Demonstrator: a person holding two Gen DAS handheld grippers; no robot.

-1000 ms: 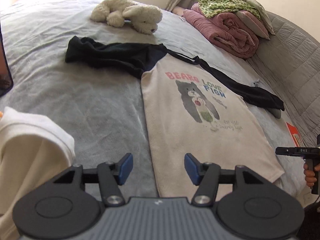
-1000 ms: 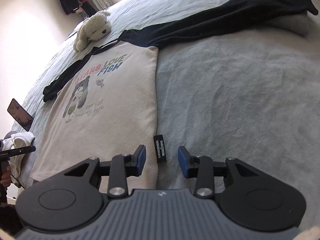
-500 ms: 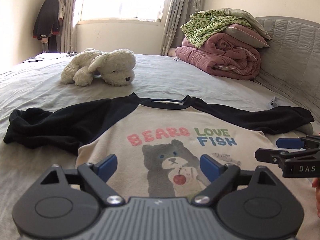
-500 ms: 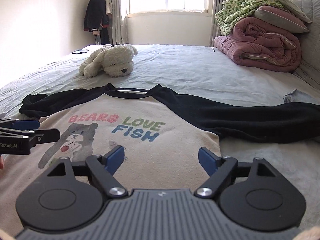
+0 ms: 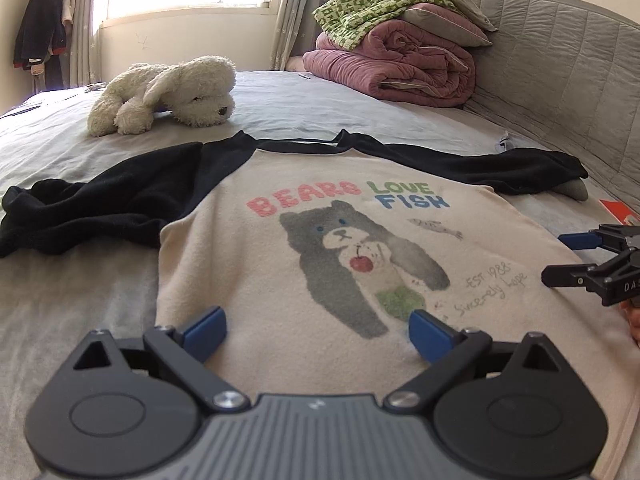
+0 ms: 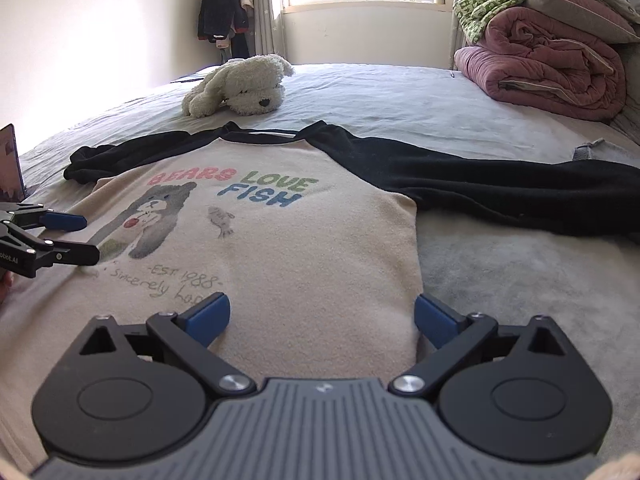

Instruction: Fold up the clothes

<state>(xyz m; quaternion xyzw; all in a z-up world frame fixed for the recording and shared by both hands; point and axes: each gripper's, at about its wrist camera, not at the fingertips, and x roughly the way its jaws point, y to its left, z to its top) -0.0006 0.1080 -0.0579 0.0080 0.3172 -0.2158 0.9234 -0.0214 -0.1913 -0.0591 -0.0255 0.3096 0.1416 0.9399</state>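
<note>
A cream sweatshirt [image 5: 280, 280] [image 6: 304, 248] with black sleeves and a bear print lies flat, front up, on the grey bed [image 5: 60, 320]. Its left sleeve [image 5: 100, 204] is bunched; its right sleeve [image 6: 520, 188] stretches out straight. My left gripper [image 5: 318, 330] hovers open over the hem near the shirt's left side. Over the hem at the shirt's right edge my right gripper [image 6: 322, 318] is open too, its right finger past the side seam. Each gripper shows at the edge of the other's view, the right gripper [image 5: 576, 256] and the left gripper [image 6: 76, 236]. Nothing is held.
A white plush dog [image 5: 168, 94] [image 6: 240, 84] lies beyond the collar. Folded quilts and a pillow [image 5: 400, 60] [image 6: 552, 52] are stacked at the padded headboard [image 5: 560, 92]. A phone [image 6: 10, 160] stands at the left. Something red [image 5: 618, 210] lies by the headboard.
Both grippers have dropped lower and closer to the hem, tilting down over the shirt, and their jaws stand wider than one second ago. The shirt has not moved.
</note>
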